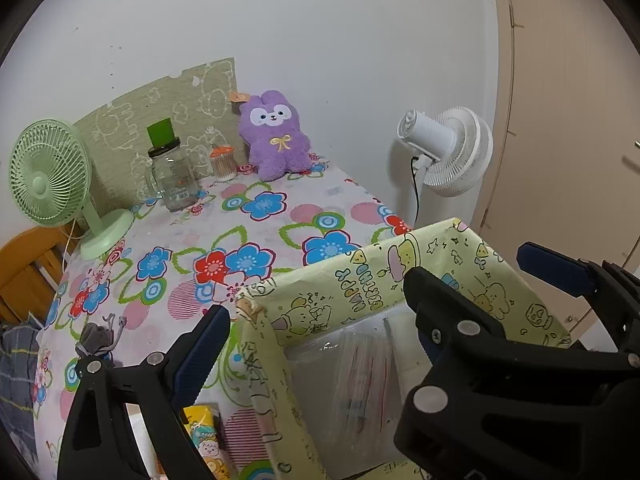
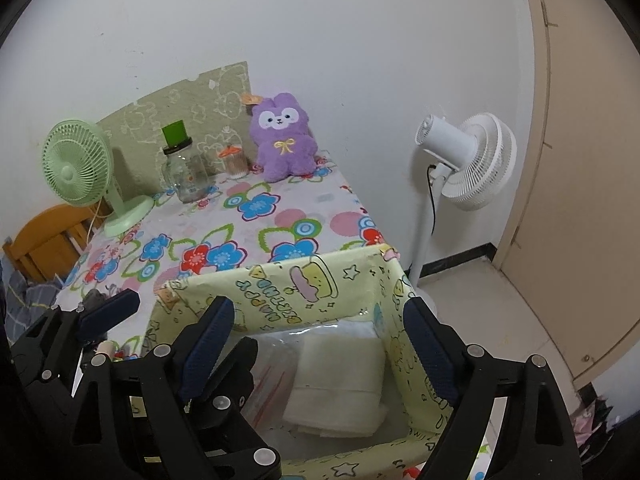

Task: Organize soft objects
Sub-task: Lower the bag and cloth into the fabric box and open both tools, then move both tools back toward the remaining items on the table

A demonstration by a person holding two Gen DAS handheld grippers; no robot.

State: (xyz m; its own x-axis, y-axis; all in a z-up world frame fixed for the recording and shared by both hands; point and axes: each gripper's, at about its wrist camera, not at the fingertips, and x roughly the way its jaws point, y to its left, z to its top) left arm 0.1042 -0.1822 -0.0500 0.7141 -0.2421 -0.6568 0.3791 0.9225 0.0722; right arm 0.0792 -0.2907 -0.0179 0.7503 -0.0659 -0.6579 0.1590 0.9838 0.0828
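Observation:
A yellow-green cartoon-print box (image 1: 360, 276) (image 2: 288, 284) stands at the near right corner of the table. Inside it lie a white folded soft pad (image 2: 340, 376) and a clear plastic bag (image 1: 360, 372) (image 2: 272, 380). My right gripper (image 2: 318, 308) hangs open over the box, nothing between its fingers. My left gripper (image 1: 316, 300) is open too, straddling the box's left wall; its fingers (image 2: 108, 314) show at the left of the right wrist view. A purple plush bunny (image 1: 276, 136) (image 2: 284, 140) sits against the back wall. A small grey soft thing (image 1: 96, 338) lies left of the box.
On the flowered tablecloth (image 1: 256, 232) stand a green desk fan (image 1: 52, 176) (image 2: 80, 168), a glass jar with a green lid (image 1: 172, 176) and a swab pot with an orange lid (image 1: 223, 164). A white pedestal fan (image 2: 468, 160) stands right of the table. A wooden chair (image 2: 44, 236) is at the left.

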